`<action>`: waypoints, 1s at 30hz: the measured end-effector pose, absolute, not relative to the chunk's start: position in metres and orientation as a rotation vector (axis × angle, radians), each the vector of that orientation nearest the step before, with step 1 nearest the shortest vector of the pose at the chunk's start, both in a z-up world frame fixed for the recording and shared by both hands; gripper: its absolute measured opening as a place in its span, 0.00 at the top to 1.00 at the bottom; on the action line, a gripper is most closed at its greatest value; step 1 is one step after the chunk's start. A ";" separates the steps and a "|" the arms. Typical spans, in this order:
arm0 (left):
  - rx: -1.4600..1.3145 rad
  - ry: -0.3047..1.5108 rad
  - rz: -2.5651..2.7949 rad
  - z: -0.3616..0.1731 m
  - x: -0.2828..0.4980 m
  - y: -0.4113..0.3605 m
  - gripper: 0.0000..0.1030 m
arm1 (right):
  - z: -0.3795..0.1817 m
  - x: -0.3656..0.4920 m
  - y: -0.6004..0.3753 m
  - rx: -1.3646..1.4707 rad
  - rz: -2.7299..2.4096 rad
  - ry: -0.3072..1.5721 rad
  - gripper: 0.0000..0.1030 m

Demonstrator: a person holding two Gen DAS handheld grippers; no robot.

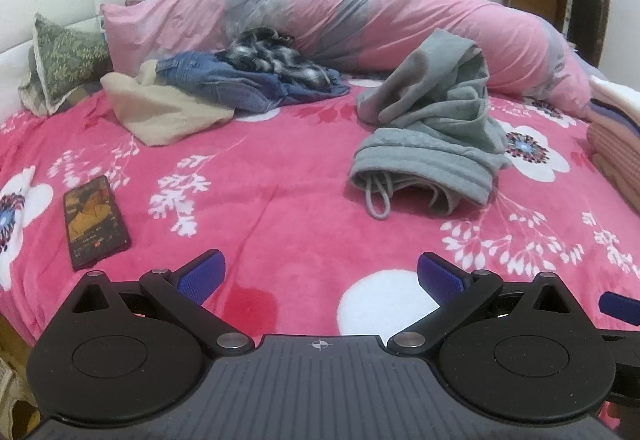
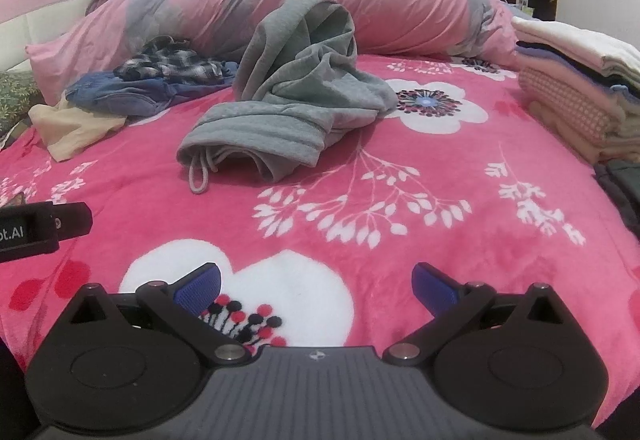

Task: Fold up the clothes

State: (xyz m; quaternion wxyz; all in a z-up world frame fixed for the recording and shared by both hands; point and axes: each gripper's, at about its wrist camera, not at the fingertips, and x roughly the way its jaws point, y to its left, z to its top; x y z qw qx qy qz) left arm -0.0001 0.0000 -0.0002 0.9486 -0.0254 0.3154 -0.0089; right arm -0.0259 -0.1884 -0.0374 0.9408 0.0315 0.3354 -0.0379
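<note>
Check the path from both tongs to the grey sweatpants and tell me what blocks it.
Nothing visible blocks it. Only bare pink blanket lies between the open right tongs and the grey sweatpants; likewise for the open left tongs. The phone lies off to the left, the folded stack off to the right.

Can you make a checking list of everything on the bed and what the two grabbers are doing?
Surface: pink flowered blanket on a bed.
Job's things: crumpled grey sweatpants in the middle; heap of jeans, plaid shirt and beige garment behind to the left; folded stack at right.
Clutter: phone lying flat at left; green pillow.
Grippers: left gripper and right gripper both open, holding nothing.
Cables: nothing seen.
Surroundings: a person lies under a pink-grey duvet; white headboard.
</note>
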 end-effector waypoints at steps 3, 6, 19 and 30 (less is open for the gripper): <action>-0.050 0.658 -0.027 -0.002 -0.001 0.001 0.00 | -0.036 -0.027 -0.187 0.065 -0.084 0.678 0.00; -0.047 0.674 -0.036 -0.004 -0.001 0.001 0.00 | -0.033 -0.031 -0.187 0.068 -0.085 0.667 0.00; -0.021 0.737 0.024 -0.009 0.003 0.002 0.00 | -0.034 -0.028 -0.194 0.093 -0.093 0.683 0.00; -0.010 0.737 0.047 -0.013 0.008 0.004 0.00 | -0.035 -0.027 -0.192 0.097 -0.090 0.682 0.00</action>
